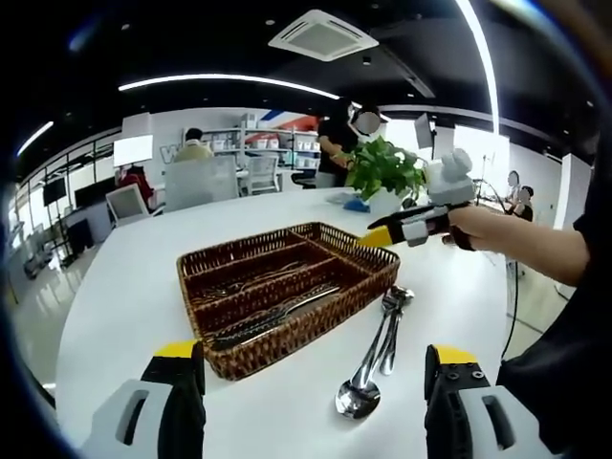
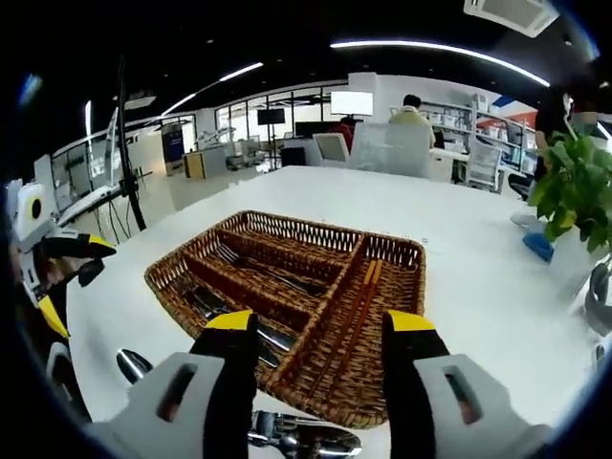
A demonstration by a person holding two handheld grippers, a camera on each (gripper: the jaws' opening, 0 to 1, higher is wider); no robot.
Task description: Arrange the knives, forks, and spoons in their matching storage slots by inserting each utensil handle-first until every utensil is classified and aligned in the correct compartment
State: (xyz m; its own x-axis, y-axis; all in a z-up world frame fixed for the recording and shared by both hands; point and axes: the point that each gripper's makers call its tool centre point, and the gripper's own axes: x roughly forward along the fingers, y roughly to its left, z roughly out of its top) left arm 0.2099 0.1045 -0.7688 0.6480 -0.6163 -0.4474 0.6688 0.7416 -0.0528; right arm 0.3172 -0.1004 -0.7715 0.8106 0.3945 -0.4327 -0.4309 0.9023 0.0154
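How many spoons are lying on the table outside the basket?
2, as far as visible: spoons lying side by side on the white table, right of the wicker basket; overlap may hide another.

No readable text, label, brand or number in either view, far wall sign too blurred to read, wall screen glowing blank white

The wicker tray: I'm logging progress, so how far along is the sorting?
Mostly done, it seems. The wicker tray already holds utensils in its long slots, though I cannot tell their types. Nothing is in hand: the left gripper and right gripper are both open. Left to do: the spoons on the white table beside the tray.
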